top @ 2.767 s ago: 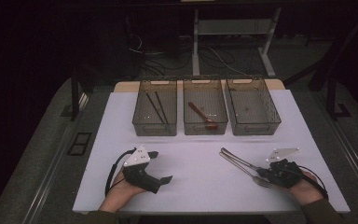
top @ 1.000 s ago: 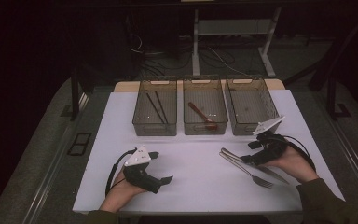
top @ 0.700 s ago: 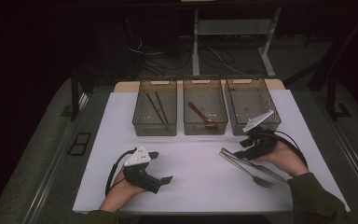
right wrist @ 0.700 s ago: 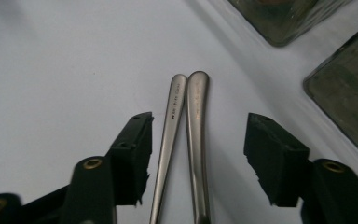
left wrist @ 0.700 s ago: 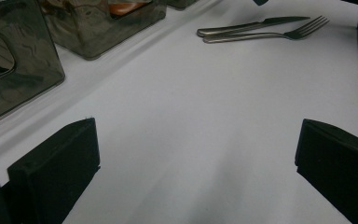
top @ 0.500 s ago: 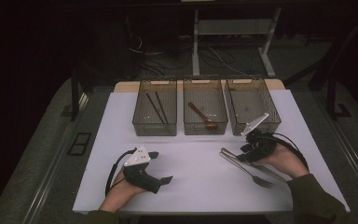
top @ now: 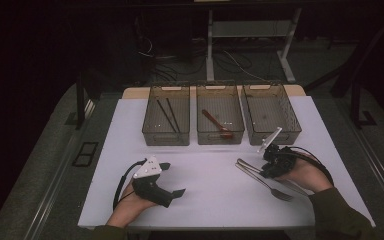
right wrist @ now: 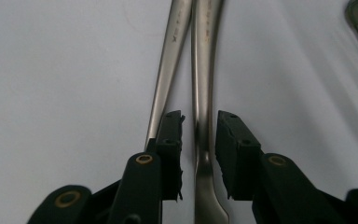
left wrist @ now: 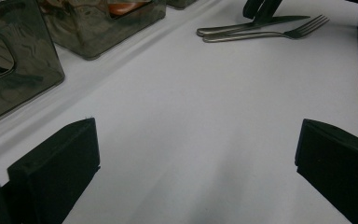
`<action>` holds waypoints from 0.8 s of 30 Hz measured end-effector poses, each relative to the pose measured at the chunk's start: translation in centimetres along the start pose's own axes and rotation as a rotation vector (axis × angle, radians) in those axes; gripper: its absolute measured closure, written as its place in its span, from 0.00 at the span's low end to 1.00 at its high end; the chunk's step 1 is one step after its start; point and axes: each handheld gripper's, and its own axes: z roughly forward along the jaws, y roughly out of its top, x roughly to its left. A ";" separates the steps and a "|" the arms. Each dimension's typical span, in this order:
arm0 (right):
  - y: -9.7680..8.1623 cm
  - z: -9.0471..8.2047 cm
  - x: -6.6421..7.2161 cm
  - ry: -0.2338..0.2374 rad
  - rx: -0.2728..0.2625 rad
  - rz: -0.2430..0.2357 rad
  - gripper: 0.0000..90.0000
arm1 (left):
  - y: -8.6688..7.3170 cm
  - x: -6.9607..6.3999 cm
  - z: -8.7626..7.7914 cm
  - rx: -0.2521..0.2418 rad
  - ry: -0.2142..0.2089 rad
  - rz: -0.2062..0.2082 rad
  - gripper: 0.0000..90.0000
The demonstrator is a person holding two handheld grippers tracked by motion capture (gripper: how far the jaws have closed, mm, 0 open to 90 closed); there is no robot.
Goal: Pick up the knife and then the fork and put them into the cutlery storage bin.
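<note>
A metal knife [top: 247, 167] and fork [top: 275, 191] lie side by side on the white table at the right. My right gripper [top: 267, 167] points down over their handles. In the right gripper view its jaws [right wrist: 199, 140] straddle the knife handle [right wrist: 204, 70], with a thin gap on each side; they have just been closing. The fork handle [right wrist: 170, 56] runs by the left pad. My left gripper [top: 172, 178] rests at the front left, open [left wrist: 196, 158] and with nothing between its jaws. From there I see the knife [left wrist: 247, 28], fork [left wrist: 270, 34] and right gripper [left wrist: 260, 8].
Three clear bins stand in a row at the back. The left bin [top: 150, 127] holds dark chopsticks [top: 169, 116], the middle bin [top: 237, 131] holds a wooden spoon [top: 217, 124], and the right bin [top: 292, 120] looks bare. Bare white table lies between my hands.
The right gripper has settled a little lower onto the cutlery handles and its jaws have narrowed around the knife. The left gripper has stayed still.
</note>
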 end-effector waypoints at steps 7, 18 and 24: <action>0.2 0.8 0.2 -0.024 0.066 -0.037 0.84 | 0.0 0.0 0.0 -0.001 0.000 -0.001 0.00; 1.0 1.0 0.1 -0.014 0.122 -0.034 0.86 | 0.0 0.0 0.1 0.002 -0.001 0.000 0.00; 1.5 1.1 0.2 -0.005 0.156 -0.025 0.89 | 0.0 0.0 0.1 0.001 0.000 0.000 0.00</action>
